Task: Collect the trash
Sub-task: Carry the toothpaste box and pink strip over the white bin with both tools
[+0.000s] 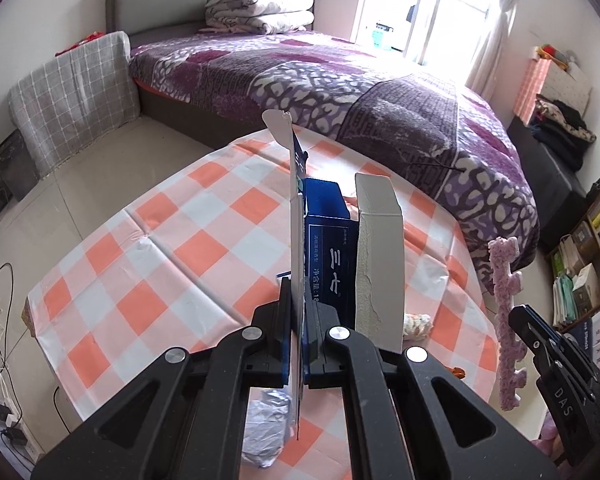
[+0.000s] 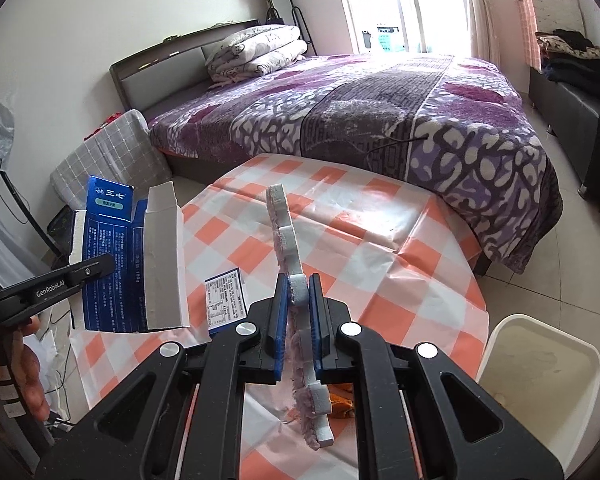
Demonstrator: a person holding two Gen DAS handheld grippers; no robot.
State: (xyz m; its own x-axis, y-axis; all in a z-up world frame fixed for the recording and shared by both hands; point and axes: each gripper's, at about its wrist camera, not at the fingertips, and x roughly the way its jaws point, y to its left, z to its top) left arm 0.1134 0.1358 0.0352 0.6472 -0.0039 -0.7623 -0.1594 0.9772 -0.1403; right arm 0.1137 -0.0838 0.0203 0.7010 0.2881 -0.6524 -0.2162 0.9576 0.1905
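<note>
Item one: our left gripper (image 1: 299,312) was pinched on one wall of the opened blue carton (image 1: 332,256), held upright above the checked tablecloth (image 1: 172,240). Item two: our right gripper (image 2: 299,292) was clamped on a pink foam strip (image 2: 288,236), raised over the near right of the table. Remaining on the cloth: crumpled foil (image 1: 268,428) near the left gripper, a printed label (image 2: 226,300), and orange scraps (image 2: 342,400). A white bin (image 2: 540,360) stood near right of the table. We judged both loads ready for the bin; grips should stay firm and release only over its mouth.
</note>
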